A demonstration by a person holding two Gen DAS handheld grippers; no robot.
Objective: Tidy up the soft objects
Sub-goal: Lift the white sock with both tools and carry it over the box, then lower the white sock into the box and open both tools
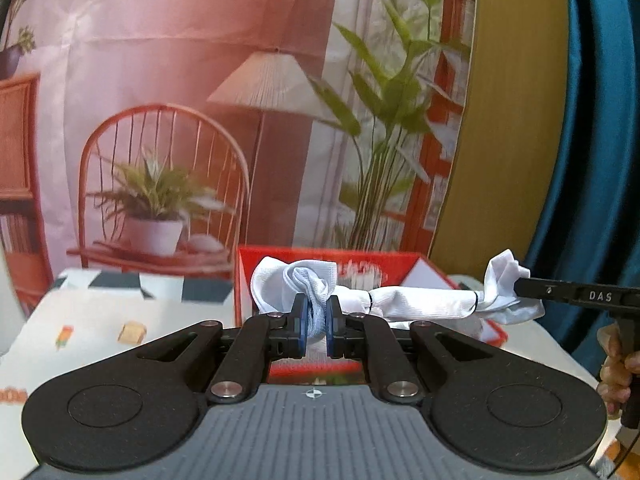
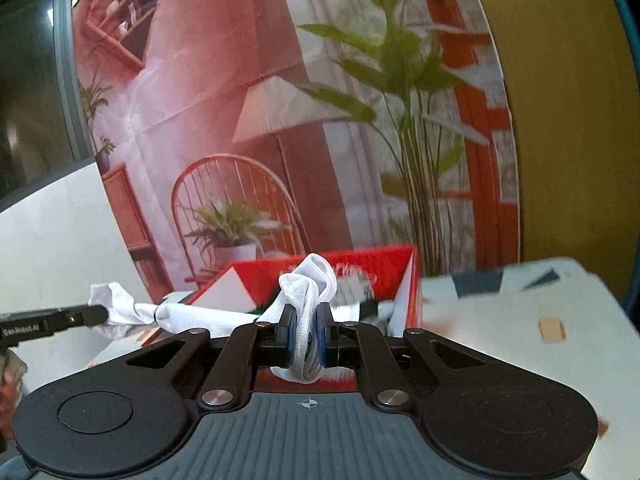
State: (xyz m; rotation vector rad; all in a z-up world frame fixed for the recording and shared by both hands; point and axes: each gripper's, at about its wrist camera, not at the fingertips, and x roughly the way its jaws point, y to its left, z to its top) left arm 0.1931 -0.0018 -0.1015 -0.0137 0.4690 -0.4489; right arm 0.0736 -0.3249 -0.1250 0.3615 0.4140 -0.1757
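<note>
Left gripper (image 1: 316,326) pinched tight on one end of a white sock (image 1: 416,300); right gripper (image 2: 307,338) clamped on the other end. Sock stretched between both, twisted, in the air above an open red box (image 2: 384,264). Box stood on a patterned table cloth (image 1: 92,320), near a printed room backdrop (image 1: 180,80).

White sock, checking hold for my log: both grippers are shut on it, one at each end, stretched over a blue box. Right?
Nearly. The white sock is held by both the left gripper and right gripper, but the box is red, as the left wrist view shows.
</note>
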